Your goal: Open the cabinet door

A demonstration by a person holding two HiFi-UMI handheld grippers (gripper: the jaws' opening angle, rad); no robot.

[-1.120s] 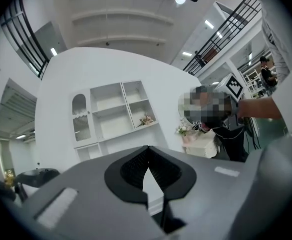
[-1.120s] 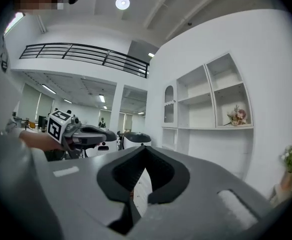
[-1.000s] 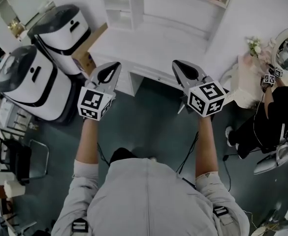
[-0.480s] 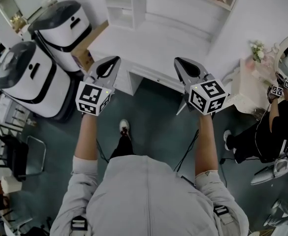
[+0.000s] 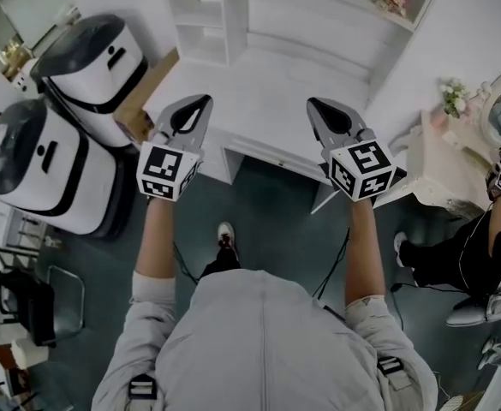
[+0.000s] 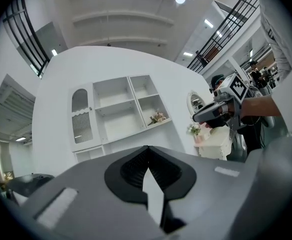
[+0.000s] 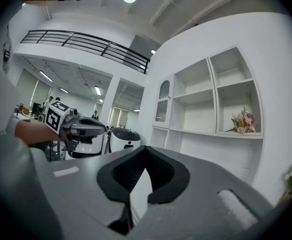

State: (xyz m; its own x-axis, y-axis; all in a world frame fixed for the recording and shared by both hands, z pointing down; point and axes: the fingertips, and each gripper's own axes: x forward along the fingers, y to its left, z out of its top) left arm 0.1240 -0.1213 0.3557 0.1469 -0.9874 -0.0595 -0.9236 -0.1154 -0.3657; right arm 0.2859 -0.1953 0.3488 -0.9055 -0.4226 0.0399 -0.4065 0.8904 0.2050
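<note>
Both hands are up and level over the white desk [image 5: 263,101], and neither holds anything: the left gripper [image 5: 197,106] has its fingers [image 6: 130,168] pressed together with nothing between them, and the right gripper [image 5: 319,108] is clamped tight on empty air as well. The target is the cabinet door [image 6: 81,115], the tall arched panel at the far left end of the shelf unit that stands at the back of the desk. Its long axis is upright, and what looks like a small knob sits on its right edge. From the left gripper view the door lies ahead, above and left of the fingertips, well apart. The right gripper view also catches it [image 7: 163,103], ahead and above. The left hand looks the nearer, being on the door's side of the desk. Whichever goes will likely need to spread its fingers before reaching that right edge, with the swing probably coming out toward the person.
</note>
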